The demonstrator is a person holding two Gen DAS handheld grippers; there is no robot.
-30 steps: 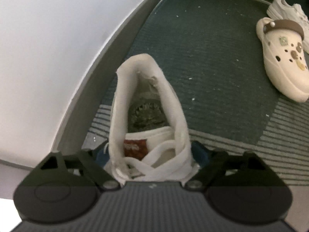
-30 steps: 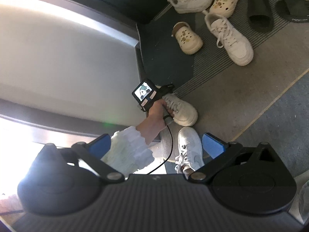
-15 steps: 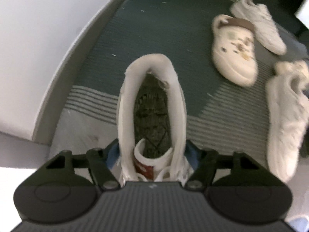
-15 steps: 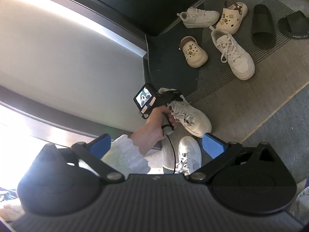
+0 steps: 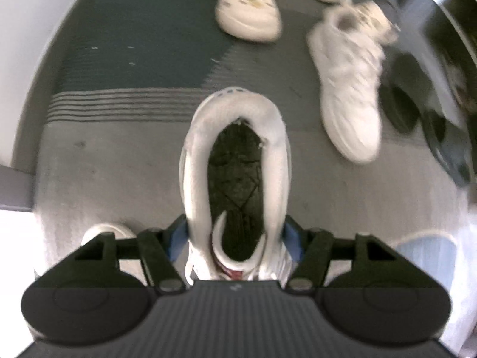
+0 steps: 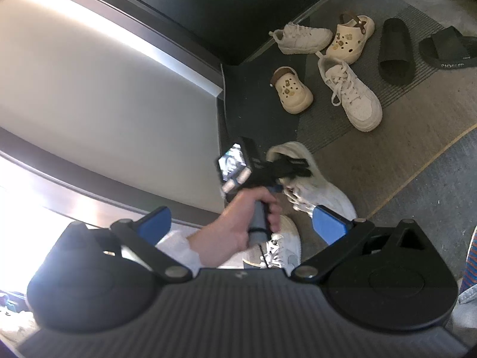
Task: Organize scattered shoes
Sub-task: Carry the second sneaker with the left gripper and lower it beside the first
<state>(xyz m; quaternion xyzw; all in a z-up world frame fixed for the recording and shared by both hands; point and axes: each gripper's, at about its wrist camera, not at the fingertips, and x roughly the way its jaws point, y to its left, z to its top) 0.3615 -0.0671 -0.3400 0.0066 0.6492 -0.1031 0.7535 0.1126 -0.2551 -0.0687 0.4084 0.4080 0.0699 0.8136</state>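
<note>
L gripper [image 5: 235, 238] clamps a white lace-up sneaker [image 5: 235, 155] by its sides, mid-frame, lifted off the floor. R gripper [image 6: 241, 223], lower centre, gapes w/ nothing in it. Counted in R view: 3 more white sneakers, 2 cream clogs w/ charms, 2 black slides, upper right. Surface: grey-green ribbed mat [image 6: 337, 125] on grey floor, pale wall at left.
</note>
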